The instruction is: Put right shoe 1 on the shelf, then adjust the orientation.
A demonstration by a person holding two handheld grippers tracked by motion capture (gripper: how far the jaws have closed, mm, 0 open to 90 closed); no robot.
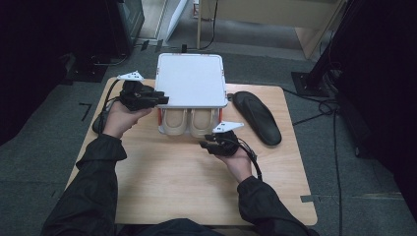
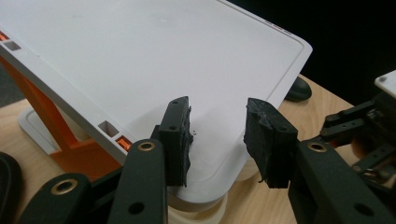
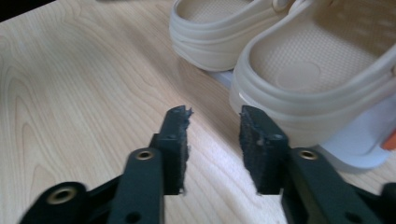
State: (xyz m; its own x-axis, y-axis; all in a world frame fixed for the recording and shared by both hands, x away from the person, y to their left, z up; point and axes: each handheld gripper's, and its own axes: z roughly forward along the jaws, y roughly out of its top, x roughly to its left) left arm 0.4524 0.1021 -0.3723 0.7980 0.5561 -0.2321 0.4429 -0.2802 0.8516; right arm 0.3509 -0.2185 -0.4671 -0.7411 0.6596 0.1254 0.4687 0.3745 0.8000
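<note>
a: high view first: a white two-tier rack (image 1: 192,78) stands at the far middle of the wooden table (image 1: 172,182); a pair of beige clogs (image 1: 189,122) sits on its lower shelf, heels toward the person; a black insole (image 1: 256,117) lies on the table just right of the rack.

b: and the grippers?

a: the left gripper (image 1: 160,98) is at the rack's left front corner; in the left gripper view its jaws stand apart over the white top panel (image 2: 154,51), released, nothing pinched between the pads; the orange side strut (image 2: 42,112) shows under the panel.

b: the right one?

a: the right gripper (image 1: 209,142) hovers over the table just in front of the right clog (image 3: 322,79); its jaws are spread, released; bare wood between them; the clog is near, not touched.
</note>
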